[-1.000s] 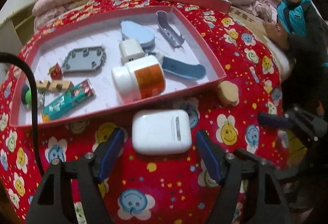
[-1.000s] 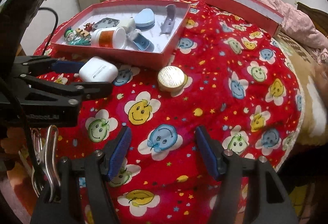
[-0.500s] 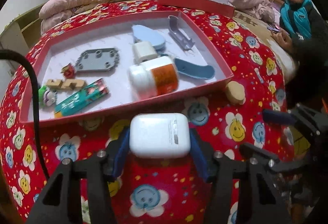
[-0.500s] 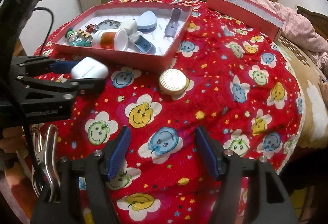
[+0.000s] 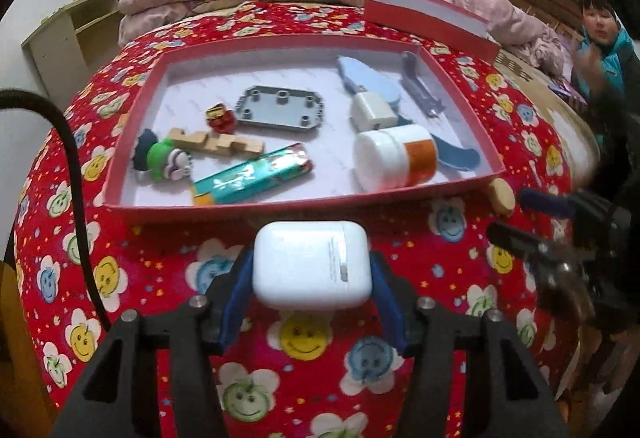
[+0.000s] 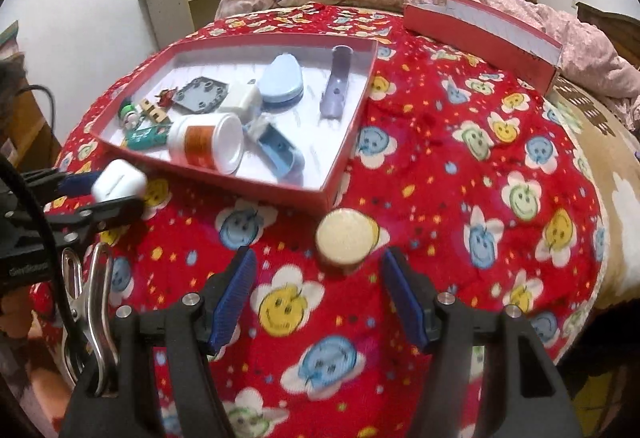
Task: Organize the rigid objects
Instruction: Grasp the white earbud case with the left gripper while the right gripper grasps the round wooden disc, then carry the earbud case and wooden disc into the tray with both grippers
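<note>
1. The left wrist view looks steeply down over the bed's point(image 5: 132, 278) near edge, close behind the red box point(image 5: 460, 85).
2. The right wrist view sits nearer the bed's right edge, facing the same box point(image 6: 352, 141).

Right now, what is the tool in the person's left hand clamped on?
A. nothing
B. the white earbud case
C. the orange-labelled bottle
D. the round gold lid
B: the left tool has its blue pads pressed against both sides of the white earbud case, in front of the red tray.
</note>
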